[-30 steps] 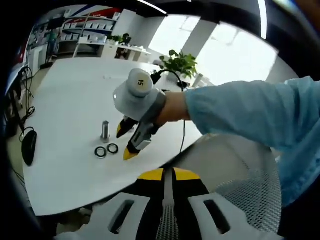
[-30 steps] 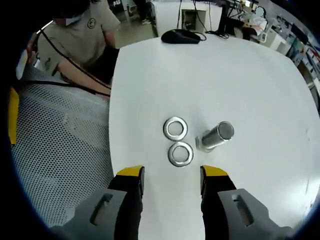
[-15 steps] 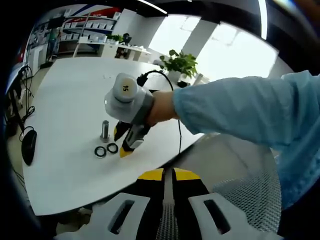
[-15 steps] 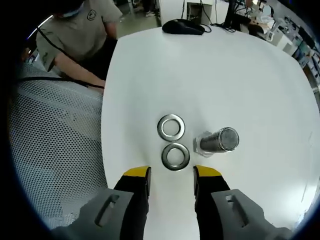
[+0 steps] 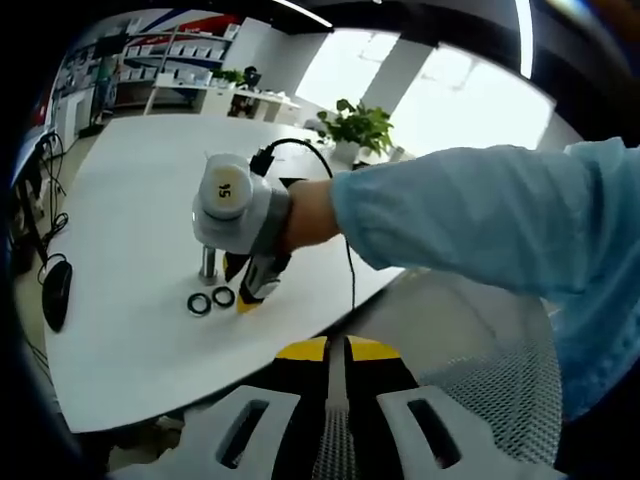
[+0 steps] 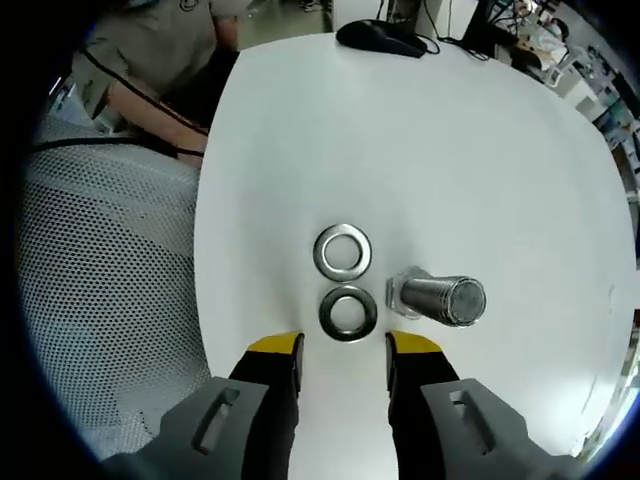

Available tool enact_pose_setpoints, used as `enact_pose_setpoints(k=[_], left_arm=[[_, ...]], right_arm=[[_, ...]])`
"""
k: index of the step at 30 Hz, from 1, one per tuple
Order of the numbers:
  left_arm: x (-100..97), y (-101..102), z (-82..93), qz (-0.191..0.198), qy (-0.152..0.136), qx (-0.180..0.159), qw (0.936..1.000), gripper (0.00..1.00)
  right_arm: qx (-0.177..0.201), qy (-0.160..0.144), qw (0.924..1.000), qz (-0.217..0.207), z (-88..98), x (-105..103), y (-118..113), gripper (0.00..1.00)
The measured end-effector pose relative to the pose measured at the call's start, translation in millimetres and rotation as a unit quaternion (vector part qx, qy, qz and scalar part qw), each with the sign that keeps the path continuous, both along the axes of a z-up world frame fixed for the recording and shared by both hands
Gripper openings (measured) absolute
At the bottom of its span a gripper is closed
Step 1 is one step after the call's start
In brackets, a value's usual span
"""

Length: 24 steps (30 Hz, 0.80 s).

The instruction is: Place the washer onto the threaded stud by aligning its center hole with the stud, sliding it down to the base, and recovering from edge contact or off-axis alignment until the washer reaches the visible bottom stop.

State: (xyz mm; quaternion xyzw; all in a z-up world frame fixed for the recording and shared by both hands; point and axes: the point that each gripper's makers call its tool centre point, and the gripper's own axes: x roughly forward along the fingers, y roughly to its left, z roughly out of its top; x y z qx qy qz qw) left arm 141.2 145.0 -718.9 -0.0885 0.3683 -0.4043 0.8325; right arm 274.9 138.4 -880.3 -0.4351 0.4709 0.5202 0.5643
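Note:
Two steel washers lie flat on the white table [image 6: 480, 170], one nearer my jaws [image 6: 348, 313] and one just beyond it [image 6: 343, 251]. Right of them stands the threaded stud [image 6: 440, 298] on its hex base. My right gripper [image 6: 344, 350] is open and empty, its yellow tips just short of the near washer. In the left gripper view the right gripper [image 5: 245, 290] hovers beside the washers [image 5: 211, 300] and the stud [image 5: 208, 265], held by a hand in a light blue sleeve. My left gripper [image 5: 328, 350] hangs back off the table edge, yellow tips together, holding nothing.
A black mouse [image 6: 385, 38] lies at the table's far end, also the mouse [image 5: 57, 290]. A seated person [image 6: 160, 60] and a mesh chair [image 6: 100, 300] are beside the table. A potted plant [image 5: 360, 125] stands at the far side.
The right gripper has moved in toward the washers and stud, its tips now close to the near washer. The left gripper has stayed put.

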Motion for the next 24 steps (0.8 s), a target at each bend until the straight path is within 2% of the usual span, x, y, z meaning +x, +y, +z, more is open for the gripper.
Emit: enact_pose_setpoints(k=[6, 10, 24], left_arm=[[-0.4, -0.2, 0.0, -0.002, -0.001, 0.001, 1.0, 0.03], [-1.0, -0.2, -0.4, -0.003, 0.002, 0.001, 1.0, 0.03], [-0.6, 0.1, -0.3, -0.002, 0.002, 0.001, 1.0, 0.03]], right_arm=[[0.002, 0.001, 1.0, -0.007, -1.5, 1.5, -0.5, 0.35], [0.012, 0.001, 0.9993, -0.035, -2.5, 6.1, 0.9, 0.33], [0.015, -0.002, 0.9995, -0.026, -4.2, 7.4, 2.8, 0.33]])
